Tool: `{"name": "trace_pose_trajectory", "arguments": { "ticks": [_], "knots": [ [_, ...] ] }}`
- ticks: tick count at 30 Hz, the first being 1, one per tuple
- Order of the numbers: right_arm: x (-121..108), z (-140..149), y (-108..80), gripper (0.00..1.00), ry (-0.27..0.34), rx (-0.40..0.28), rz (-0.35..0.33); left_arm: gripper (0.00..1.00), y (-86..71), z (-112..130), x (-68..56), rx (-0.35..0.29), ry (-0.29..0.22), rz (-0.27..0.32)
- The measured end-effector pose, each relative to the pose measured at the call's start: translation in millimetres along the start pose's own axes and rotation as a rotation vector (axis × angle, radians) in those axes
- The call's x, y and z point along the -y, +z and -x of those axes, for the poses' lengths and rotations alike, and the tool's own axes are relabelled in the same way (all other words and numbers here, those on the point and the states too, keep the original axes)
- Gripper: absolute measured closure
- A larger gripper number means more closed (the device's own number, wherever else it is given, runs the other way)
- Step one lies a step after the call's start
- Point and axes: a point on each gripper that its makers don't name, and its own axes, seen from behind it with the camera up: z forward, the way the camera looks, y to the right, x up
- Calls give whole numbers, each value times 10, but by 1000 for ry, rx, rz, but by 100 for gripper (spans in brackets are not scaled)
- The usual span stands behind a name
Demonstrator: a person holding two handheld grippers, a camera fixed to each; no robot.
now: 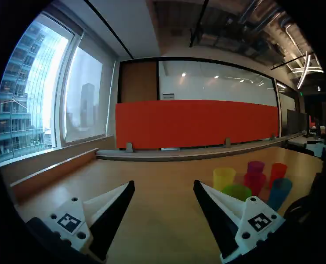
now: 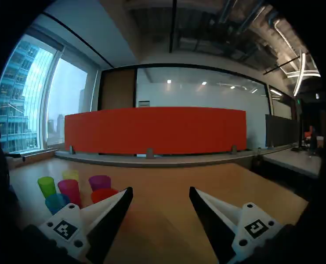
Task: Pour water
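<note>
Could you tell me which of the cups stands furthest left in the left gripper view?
The yellow cup, upright at the group's left edge; the green cup beside it and the other four colours all sit further right.

Cannot see the lower part of the green cup (image 1: pixel 236 191) behind a finger of the left hand-held gripper (image 1: pixel 164 182), nor the base of the orange cup (image 2: pixel 102 194) behind a finger of the right hand-held gripper (image 2: pixel 161 189), nor tell any cup's contents, nor make out the dim, small clutter (image 1: pixel 314 141) at far right.
</note>
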Motion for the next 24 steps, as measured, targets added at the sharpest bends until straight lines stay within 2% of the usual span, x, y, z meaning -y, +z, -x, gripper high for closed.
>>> {"name": "trace_pose_trajectory", "arguments": {
  "ticks": [8, 24],
  "knots": [
    [55, -259, 13, 1, -17, 13, -24, 0, 16, -417, -51, -9, -27, 30],
    [167, -923, 120, 1, -24, 53, -76, 0, 43, -1304, 6, -21, -19, 55]
  ]
}}
